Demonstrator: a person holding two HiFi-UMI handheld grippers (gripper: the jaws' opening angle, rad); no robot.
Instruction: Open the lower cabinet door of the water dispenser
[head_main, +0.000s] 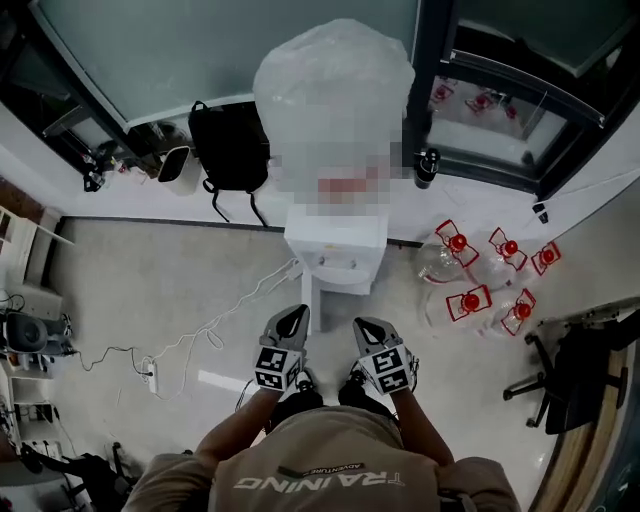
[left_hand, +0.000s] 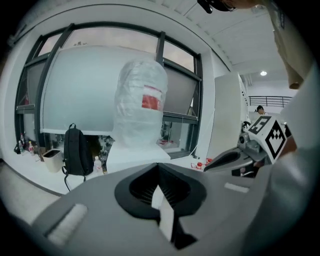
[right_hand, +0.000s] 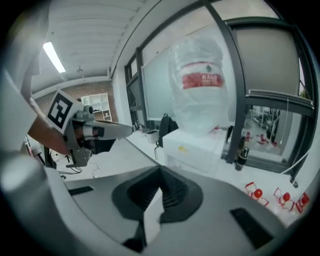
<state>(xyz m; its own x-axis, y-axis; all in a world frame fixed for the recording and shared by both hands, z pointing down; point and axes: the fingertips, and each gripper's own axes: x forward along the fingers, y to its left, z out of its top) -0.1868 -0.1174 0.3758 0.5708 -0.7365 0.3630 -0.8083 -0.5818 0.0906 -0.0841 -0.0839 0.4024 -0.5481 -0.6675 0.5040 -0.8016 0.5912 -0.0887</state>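
1. The water dispenser (head_main: 335, 252) stands against the far wall below the window. A big bottle wrapped in clear plastic (head_main: 333, 95) sits on top of it.
2. From this steep angle its lower front is barely visible, so I cannot tell how the cabinet door stands.
3. The left gripper (head_main: 291, 320) is held in the air just near of the dispenser. Its jaws are clenched together with nothing between them.
4. The right gripper (head_main: 373, 331) is beside it on the right, also clenched and empty. Neither one touches the dispenser.
5. A black backpack (head_main: 232, 147) leans on the wall left of the dispenser, with a small white bin (head_main: 175, 165) further left.
6. Empty jugs with red caps (head_main: 470, 290) lie on the floor to the right.
7. A white cable (head_main: 215, 322) trails across the floor on the left.
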